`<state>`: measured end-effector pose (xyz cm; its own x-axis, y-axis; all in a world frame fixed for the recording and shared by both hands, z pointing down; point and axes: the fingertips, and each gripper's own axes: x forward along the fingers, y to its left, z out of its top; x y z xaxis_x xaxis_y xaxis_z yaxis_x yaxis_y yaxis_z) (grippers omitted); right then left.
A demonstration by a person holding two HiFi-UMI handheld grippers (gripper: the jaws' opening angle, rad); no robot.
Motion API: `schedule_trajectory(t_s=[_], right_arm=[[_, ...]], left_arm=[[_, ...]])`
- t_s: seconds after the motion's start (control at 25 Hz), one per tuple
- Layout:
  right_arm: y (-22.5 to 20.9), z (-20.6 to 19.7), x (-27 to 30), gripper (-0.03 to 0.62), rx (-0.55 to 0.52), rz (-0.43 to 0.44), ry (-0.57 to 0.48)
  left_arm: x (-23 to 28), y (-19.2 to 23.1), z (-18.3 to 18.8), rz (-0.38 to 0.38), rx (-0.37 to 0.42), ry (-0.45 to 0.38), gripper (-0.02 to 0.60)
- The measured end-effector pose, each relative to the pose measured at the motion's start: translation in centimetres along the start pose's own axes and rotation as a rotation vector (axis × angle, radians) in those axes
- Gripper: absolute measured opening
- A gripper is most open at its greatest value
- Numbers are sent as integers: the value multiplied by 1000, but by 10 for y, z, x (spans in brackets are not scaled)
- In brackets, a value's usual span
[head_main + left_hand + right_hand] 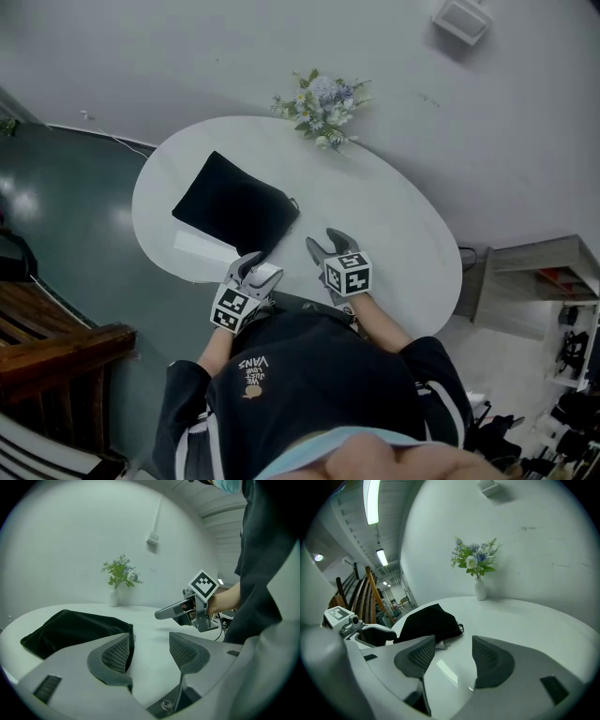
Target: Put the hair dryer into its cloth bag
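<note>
A black cloth bag lies flat on the left part of the white oval table, its mouth with a drawstring turned toward the table's middle. The bag also shows in the left gripper view and the right gripper view. No hair dryer shows in any view. My left gripper hovers at the near table edge just below the bag's corner, open and empty. My right gripper is beside it to the right, over bare table, open and empty.
A small white vase of flowers stands at the table's far edge by the wall. A white flat piece pokes out under the bag's near side. A wooden bench stands on the floor at left, and shelving at right.
</note>
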<state>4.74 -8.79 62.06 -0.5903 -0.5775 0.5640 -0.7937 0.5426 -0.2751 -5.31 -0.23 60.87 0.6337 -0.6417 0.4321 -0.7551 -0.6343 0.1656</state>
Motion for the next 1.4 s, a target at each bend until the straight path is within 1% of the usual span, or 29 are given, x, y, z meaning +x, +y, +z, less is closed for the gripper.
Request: schedule_trajectory(t_s=[0.12,0.24,0.48,0.64,0.68,0.72,0.8,0.92,1.04,1.16,1.4], right_arm=[[1,-1,-5,230,-18,35,0],[2,-2,-12,230,-33,61,-6],[10,-4,-29,230,-76,126,-39],[18,-8,-41,221,-109,164,-45],[18,-9,-44,185,-116,165,-50],[17,-10,-47,133,-125,164,-58],[16,-11,-51,103,-136,165,-68],[15,-14,-57,81,-141,174,-74],[14,-16,-62,70,-147,180,-74],[13,-20,-66,61,-147,184,-72],[10,-28,-75,52,-148,194,-61]], left_arm=[[-1,-8,-1,42,-22,-10,265],[-2,-15,0,84,-26,-23,265],[-7,-19,13,197,20,-68,265],[-18,-20,22,284,34,-111,259],[-21,-20,23,307,31,-121,242],[-24,-20,24,327,26,-130,221],[-29,-21,24,363,14,-145,179],[-37,-22,23,413,11,-161,112],[-43,-24,22,454,2,-176,69],[-48,-25,21,491,-15,-191,43],[-57,-30,18,541,-36,-199,23]])
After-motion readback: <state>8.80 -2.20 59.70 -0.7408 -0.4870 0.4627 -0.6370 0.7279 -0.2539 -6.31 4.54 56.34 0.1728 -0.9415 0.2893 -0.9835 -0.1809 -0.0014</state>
